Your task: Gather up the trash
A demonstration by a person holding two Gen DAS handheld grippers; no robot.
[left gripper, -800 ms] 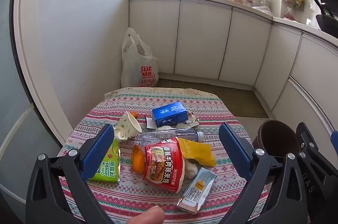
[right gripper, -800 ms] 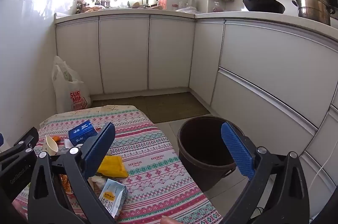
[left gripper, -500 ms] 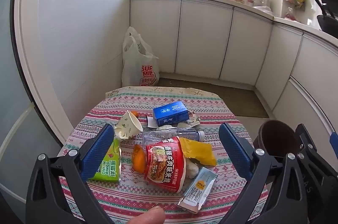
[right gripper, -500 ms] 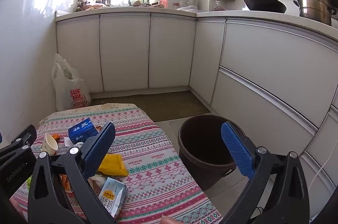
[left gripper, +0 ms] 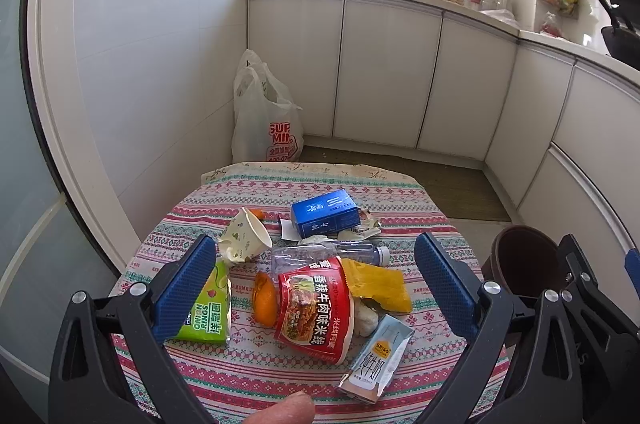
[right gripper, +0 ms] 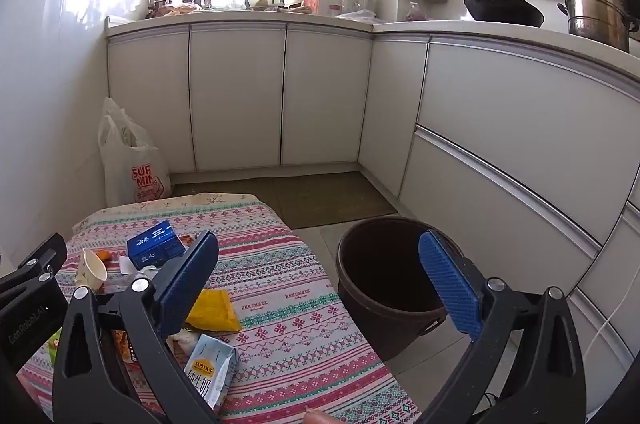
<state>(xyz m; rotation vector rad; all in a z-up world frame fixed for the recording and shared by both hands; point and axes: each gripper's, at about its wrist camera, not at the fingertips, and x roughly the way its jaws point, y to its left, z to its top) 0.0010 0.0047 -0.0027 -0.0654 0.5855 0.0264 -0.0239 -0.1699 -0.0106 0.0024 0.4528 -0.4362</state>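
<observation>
Trash lies on a patterned tablecloth (left gripper: pixel 280 191): a red noodle cup (left gripper: pixel 316 308) on its side, a green onion-rings pack (left gripper: pixel 206 312), a paper cup (left gripper: pixel 246 236), a blue carton (left gripper: pixel 324 214), a crushed clear bottle (left gripper: pixel 320 254), a yellow packet (left gripper: pixel 378 284), an orange peel (left gripper: pixel 266 298) and a small milk carton (left gripper: pixel 378 360). My left gripper (left gripper: pixel 316 286) is open and empty above the pile. My right gripper (right gripper: pixel 320 288) is open and empty, between the table edge and a dark brown bin (right gripper: pixel 384 276) on the floor.
A white plastic shopping bag (left gripper: pixel 266 119) stands on the floor by the wall behind the table. White cabinets (right gripper: pixel 240 95) run along the back and right. A pan (right gripper: pixel 502 9) and a steel pot (right gripper: pixel 596 11) sit on the counter.
Both grippers have drifted slightly back and up; the pile and bin sit a little lower in view. Nothing was grasped or moved.
</observation>
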